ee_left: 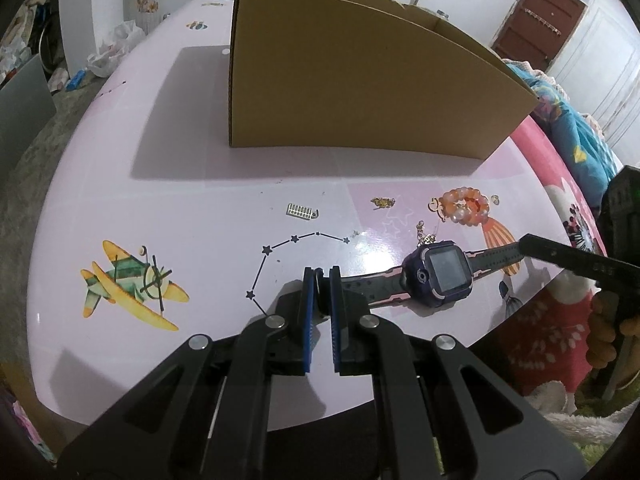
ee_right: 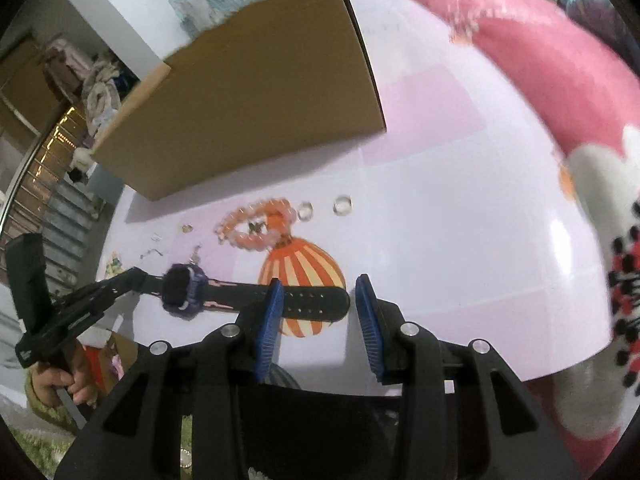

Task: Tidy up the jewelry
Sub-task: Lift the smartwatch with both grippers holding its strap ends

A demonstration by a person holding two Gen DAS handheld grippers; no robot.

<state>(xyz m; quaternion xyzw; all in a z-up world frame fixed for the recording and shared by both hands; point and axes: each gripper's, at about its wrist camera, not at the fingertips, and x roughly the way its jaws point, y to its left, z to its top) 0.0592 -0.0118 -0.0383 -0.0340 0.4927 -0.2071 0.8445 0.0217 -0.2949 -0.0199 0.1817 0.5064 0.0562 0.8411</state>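
Clamping one end of the watch [ee_left: 438,276] strap, the left gripper [ee_left: 321,280] has its blue pads drawn almost together on the band. From that grip the strap runs off to the gripper's right, with the dark square face lying flat on the pink table [ee_left: 192,200] and the far strap end pointing towards the right gripper [ee_right: 318,292].

The right gripper stands partly open. The perforated strap end [ee_right: 316,300] lies between its fingers, reaching past the left pad and stopping short of the right one; whether either pad touches it cannot be told.

Ahead of the left gripper and to its right lies a coral bead bracelet [ee_left: 466,204], with small gold pieces [ee_left: 383,201] beside it and a small silver comb-like charm [ee_left: 299,211] closer to straight ahead. Two clear rings [ee_right: 343,204] lie ahead of the right gripper, beside the bracelet. Farther ahead of both grippers stands an open cardboard box [ee_left: 360,88], well apart from the jewelry.
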